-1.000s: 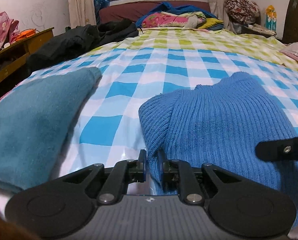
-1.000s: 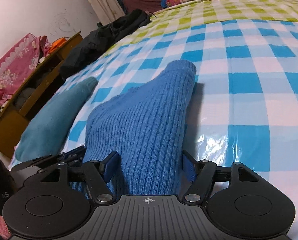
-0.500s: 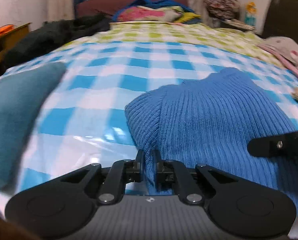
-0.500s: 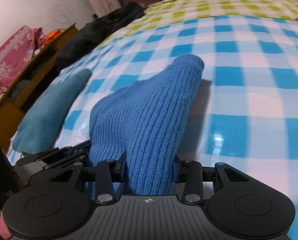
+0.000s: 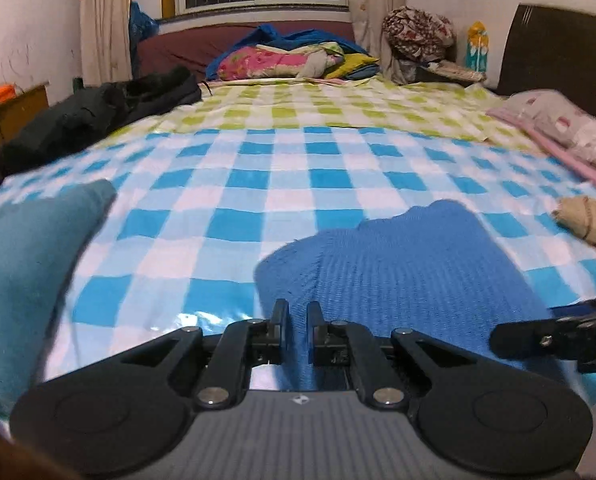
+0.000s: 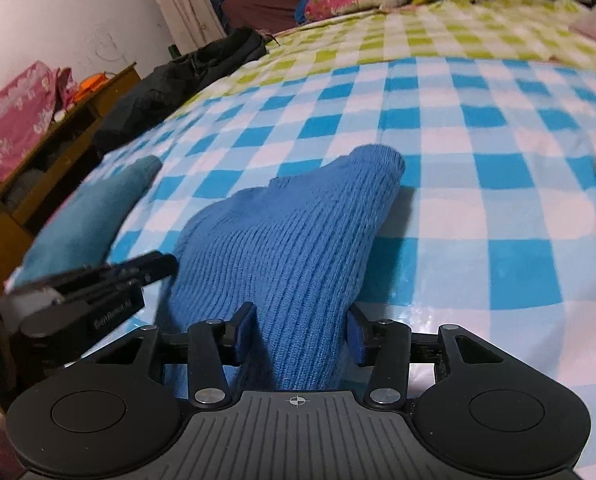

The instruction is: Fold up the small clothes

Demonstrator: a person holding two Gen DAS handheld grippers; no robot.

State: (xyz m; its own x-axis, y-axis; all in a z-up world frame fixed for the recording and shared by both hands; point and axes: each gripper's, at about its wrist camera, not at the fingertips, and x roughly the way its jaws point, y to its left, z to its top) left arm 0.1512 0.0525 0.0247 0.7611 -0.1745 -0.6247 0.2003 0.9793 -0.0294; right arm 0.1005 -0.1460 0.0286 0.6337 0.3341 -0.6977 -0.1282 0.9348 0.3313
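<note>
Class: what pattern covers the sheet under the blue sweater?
Blue-and-white checks on the sheet, clearest in the right wrist view.

the right gripper [image 6: 301, 330] is pinching a thick bunch of the blue sweater [image 6: 293, 232] between its two fingers. the sweater is lying on the blue and white checked sheet [image 6: 478, 152], with its far end sticking up a little. the left gripper [image 6: 93, 284] is touching the sweater's left side. a teal cloth [image 6: 93, 208] is lying just beside it. a black jacket [image 6: 177, 80] is lying farther back, near a wooden shelf [image 6: 45, 152].
</note>
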